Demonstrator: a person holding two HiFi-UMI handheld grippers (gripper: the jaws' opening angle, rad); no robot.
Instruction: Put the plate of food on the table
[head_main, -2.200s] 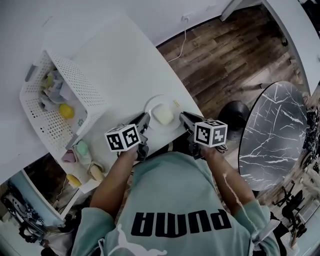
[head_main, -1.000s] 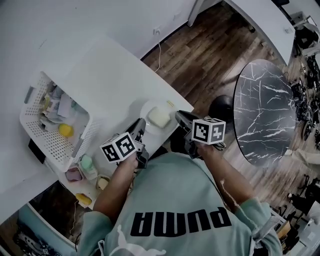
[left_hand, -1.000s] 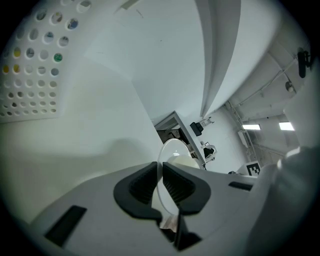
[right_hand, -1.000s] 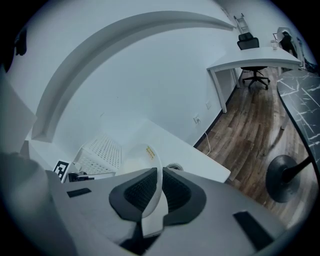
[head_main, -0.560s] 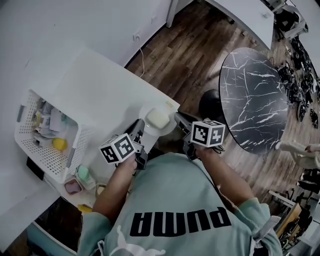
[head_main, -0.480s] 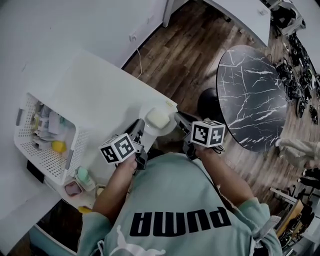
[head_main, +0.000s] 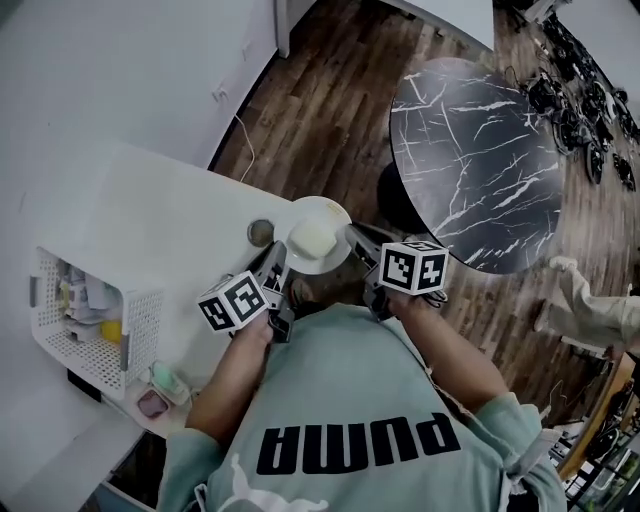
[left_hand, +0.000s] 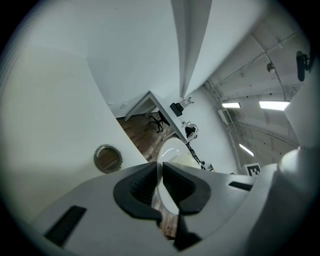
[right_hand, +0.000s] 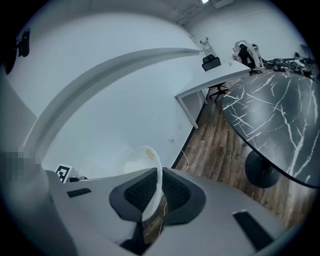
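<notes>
A white plate (head_main: 331, 217) carries a pale block of food (head_main: 312, 238); I hold it in the air past the right edge of the white counter (head_main: 150, 230). My left gripper (head_main: 275, 262) is shut on the plate's left rim (left_hand: 161, 172). My right gripper (head_main: 356, 238) is shut on its right rim (right_hand: 157, 172). The round black marble table (head_main: 475, 160) stands to the right, and it fills the right side of the right gripper view (right_hand: 272, 120).
A round cable hole (head_main: 260, 232) sits in the counter near the plate, seen too in the left gripper view (left_hand: 107, 158). A white perforated basket (head_main: 85, 315) with small items stands at the counter's left. Wooden floor (head_main: 320, 110) lies between counter and marble table. Another person's sleeve (head_main: 585, 310) shows at far right.
The plate, held by both grippers, has come off the counter and swung right toward the marble table. The basket has drifted left in the head view as I turn.
</notes>
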